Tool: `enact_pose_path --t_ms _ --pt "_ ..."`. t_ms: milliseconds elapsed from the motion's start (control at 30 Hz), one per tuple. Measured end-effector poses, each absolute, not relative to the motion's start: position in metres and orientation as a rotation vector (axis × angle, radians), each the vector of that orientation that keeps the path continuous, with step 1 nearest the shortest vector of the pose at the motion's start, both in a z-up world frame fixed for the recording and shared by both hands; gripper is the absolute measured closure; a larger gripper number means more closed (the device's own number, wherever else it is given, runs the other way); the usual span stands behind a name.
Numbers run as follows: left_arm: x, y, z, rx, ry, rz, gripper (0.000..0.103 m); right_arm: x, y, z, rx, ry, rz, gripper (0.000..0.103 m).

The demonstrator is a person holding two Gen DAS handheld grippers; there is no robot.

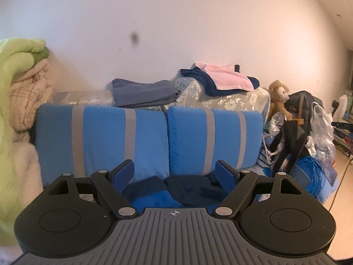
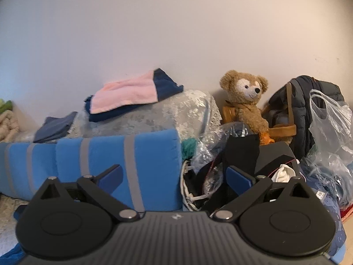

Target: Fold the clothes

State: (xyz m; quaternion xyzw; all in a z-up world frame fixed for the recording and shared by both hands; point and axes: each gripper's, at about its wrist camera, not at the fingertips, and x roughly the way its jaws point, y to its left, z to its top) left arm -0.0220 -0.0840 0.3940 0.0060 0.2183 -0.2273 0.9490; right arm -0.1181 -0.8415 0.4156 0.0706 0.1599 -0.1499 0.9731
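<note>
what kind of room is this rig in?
Likely a lived-in home room, a bedroom or living room: blue striped cushions against a plain wall, folded clothes stacked behind them, a teddy bear beside bags.

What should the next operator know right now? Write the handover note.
Left gripper: open, empty, over dark blue clothes on the seat.
Right gripper: open, empty, aimed at the sofa's right end, near the teddy bear.
Done, it seems: a pink-and-navy piece and a grey-blue piece lie folded on the sofa back.
Left: the dark blue clothes look unfolded; grasp and fold them. More of the seat is hidden.
</note>
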Motion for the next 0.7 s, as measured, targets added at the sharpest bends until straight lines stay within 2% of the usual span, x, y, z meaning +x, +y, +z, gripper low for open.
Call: enact_pose_path --t_ms 367,700 --pt "0.019 -0.136 0.349 0.025 0.339 -0.328 0.022 -0.066 -0.812 0.368 0.089 0.327 -0.301 0.0" --pt "0.032 -0.206 0.269 0.001 0.445 -0.295 0.022 -0.022 -0.75 0.299 0.028 0.439 -0.128 0.0"
